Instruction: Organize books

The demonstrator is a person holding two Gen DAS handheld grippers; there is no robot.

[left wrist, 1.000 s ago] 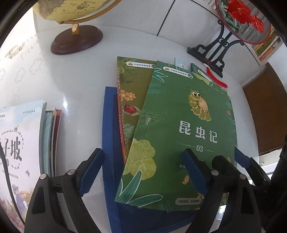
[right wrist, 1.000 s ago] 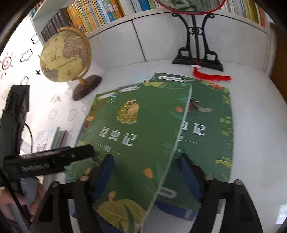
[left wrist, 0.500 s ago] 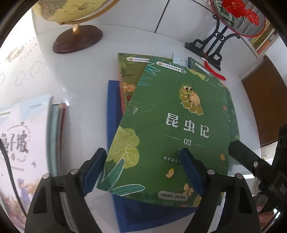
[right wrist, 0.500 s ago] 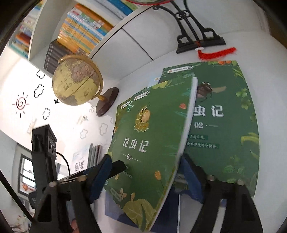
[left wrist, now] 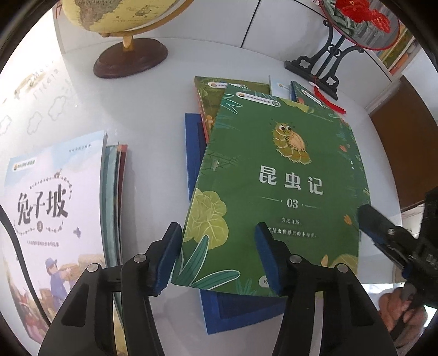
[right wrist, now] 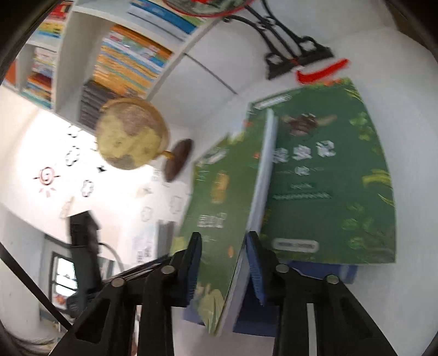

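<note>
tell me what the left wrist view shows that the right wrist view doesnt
Only the left wrist view: the pale rabbit-hill book lying on the white table, the insect book's 03 cover read clearly, and the left gripper, jaws closing over that book's lower left corner.

Only the right wrist view: the bookshelf, the green 02 book lying underneath, and the insect book's page edge between the closing right gripper jaws.

Both: the globe, the green 03 insect book, the blue slab beneath, the black stand.

A reading room or study: packed bookshelves [right wrist: 128, 65] behind a white table [left wrist: 153, 115] whose far edge carries a globe [left wrist: 120, 16].
</note>
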